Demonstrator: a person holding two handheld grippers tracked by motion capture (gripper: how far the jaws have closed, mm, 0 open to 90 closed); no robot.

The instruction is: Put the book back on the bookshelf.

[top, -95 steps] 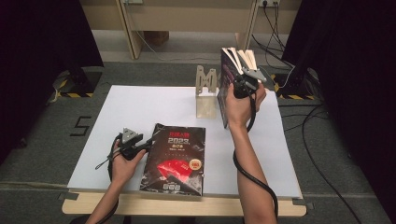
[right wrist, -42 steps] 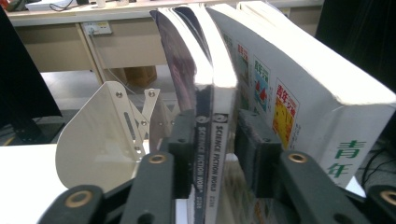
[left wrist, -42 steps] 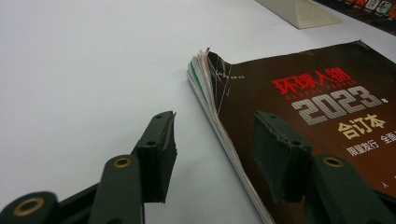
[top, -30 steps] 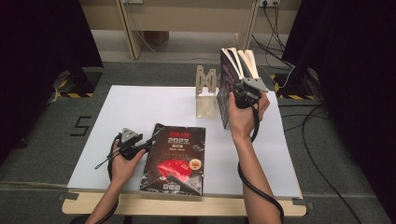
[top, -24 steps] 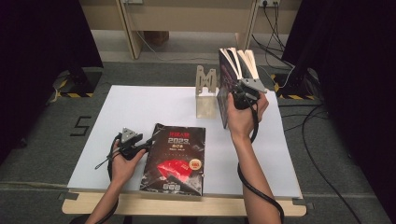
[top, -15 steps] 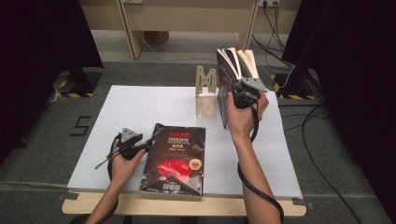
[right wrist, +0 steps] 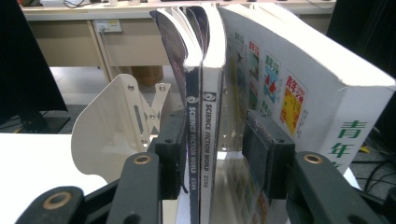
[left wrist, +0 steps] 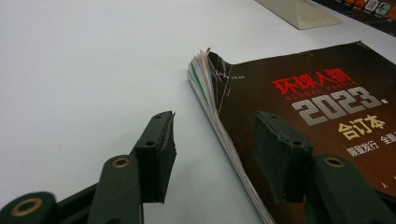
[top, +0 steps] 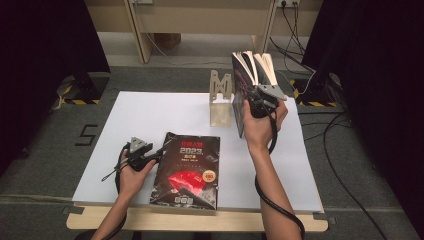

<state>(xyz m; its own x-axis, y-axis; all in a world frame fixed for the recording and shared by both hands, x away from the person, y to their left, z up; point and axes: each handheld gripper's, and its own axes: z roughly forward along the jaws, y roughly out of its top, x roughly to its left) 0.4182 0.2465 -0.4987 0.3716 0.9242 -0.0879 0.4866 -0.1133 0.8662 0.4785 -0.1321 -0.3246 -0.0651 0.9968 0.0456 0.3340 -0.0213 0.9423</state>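
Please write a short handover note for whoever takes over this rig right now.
Right claw: jaws have just been opening; the two Science Fiction World volumes stand between them, and the pads look just clear of the covers. These volumes stand upright with a thick white book beside the white metal bookend at the table's far side.
Left claw: open, low over the table, straddling the spine-side edge of the dark 2023 magazine, which lies flat near the front edge; no grip on it.
Done: three books stood up by the bookend.
Left, probably: let go fully on the right, then pick up the flat magazine and stand it with the others.
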